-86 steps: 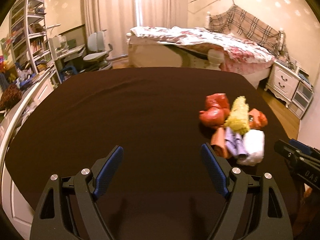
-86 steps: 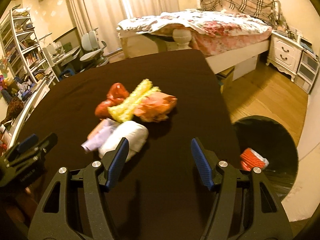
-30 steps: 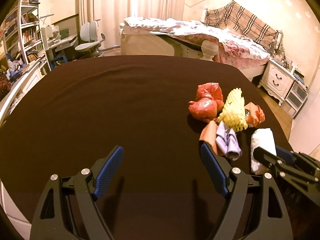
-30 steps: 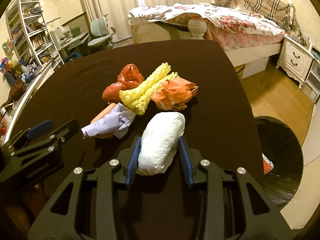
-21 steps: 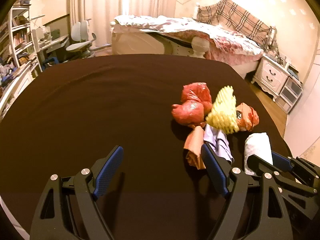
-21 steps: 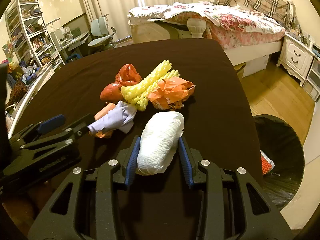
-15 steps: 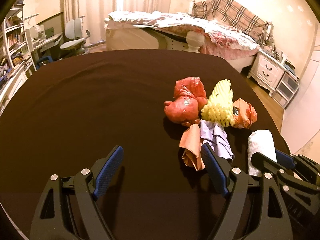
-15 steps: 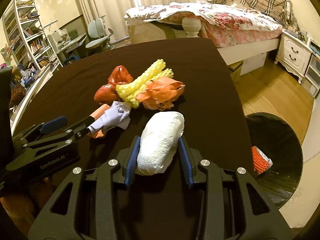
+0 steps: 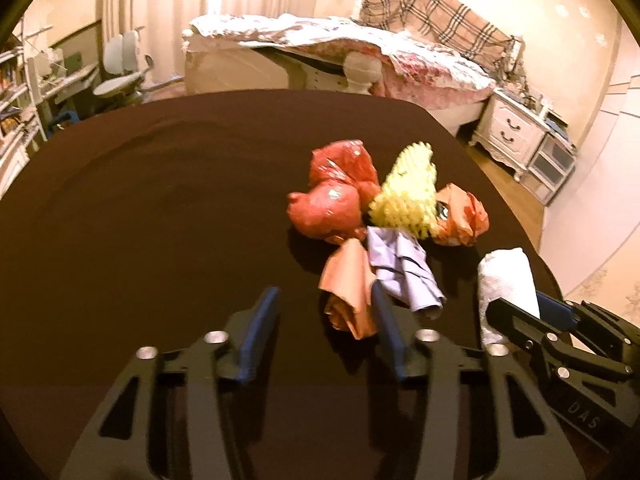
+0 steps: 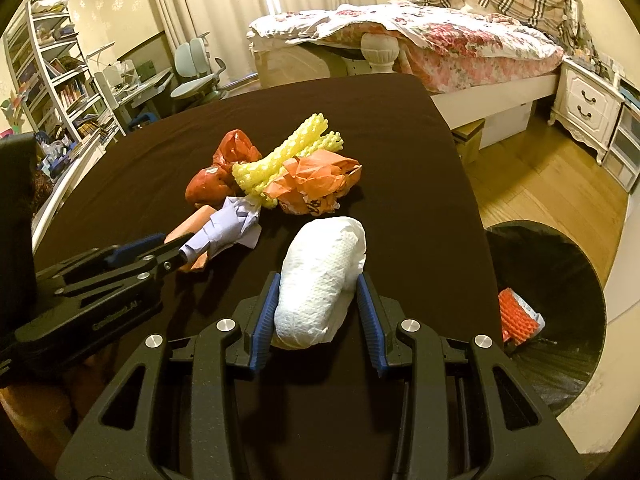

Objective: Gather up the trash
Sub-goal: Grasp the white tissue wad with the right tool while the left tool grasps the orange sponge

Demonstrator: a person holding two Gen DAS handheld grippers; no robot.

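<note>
Right wrist: right claw clenched on white crumpled paper wad; left claw closing beside peach wad.

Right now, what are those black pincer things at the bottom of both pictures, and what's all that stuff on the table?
They are two claws, and a person holds one in each hand. Each claw carries a camera looking along its fingers, so one picture comes from the left claw and the other from the right claw. On the dark table lies trash: a red bag, a yellow foam net, an orange bag, a lilac paper and a peach paper. The right claw squeezes a white paper wad. The left claw is closing, with the peach paper between its fingers, not yet pinched. A bin stands beside the table.
</note>
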